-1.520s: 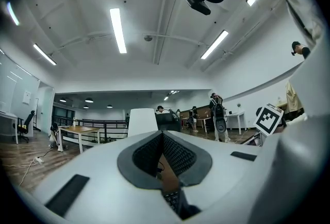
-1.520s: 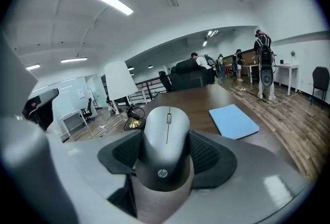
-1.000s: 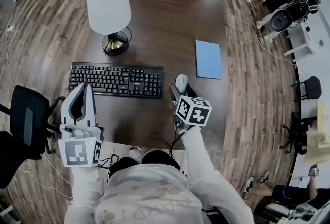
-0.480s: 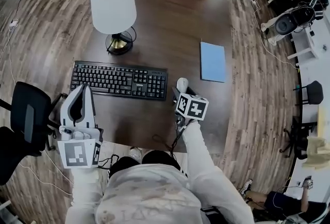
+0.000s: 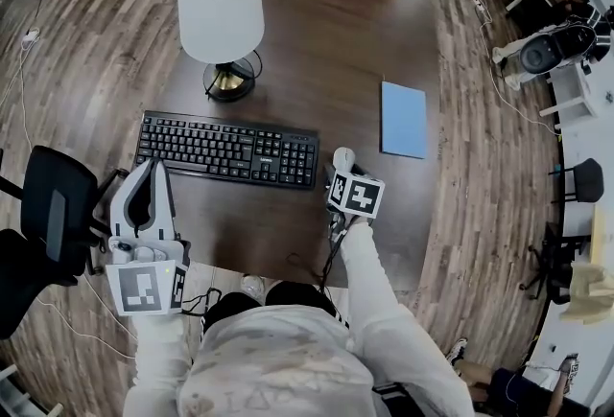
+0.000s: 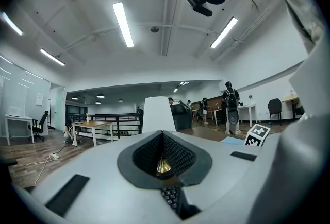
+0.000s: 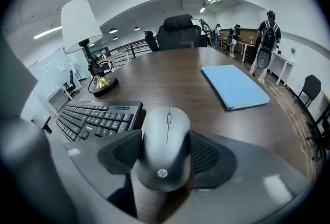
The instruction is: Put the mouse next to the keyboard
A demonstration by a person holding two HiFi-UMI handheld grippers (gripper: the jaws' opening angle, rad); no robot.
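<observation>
Dark wood table (image 5: 326, 51), bright office lights overhead, and the eye goes straight to the right gripper (image 7: 165, 155). Its ribbed pads (image 7: 207, 153) sit against both flanks of the mouse (image 7: 166, 130), closed in on it with no gap I can see. It is a hold across the narrow waist, which should keep the mouse from twisting. The mouse lies flat on the wood, or so close to it that I can't tell, just off the right end of the keyboard (image 5: 228, 149) and roughly in line with it. To my mind that is the spot asked for; what remains is to let go cleanly without nudging it. Beyond lies a blue folder (image 5: 403, 120), well apart. The left gripper (image 5: 153, 168) hangs at the table's near left corner, jaws pressed together on nothing — kept out of the way, pointing toward the keyboard and the lamp (image 5: 221, 3).
</observation>
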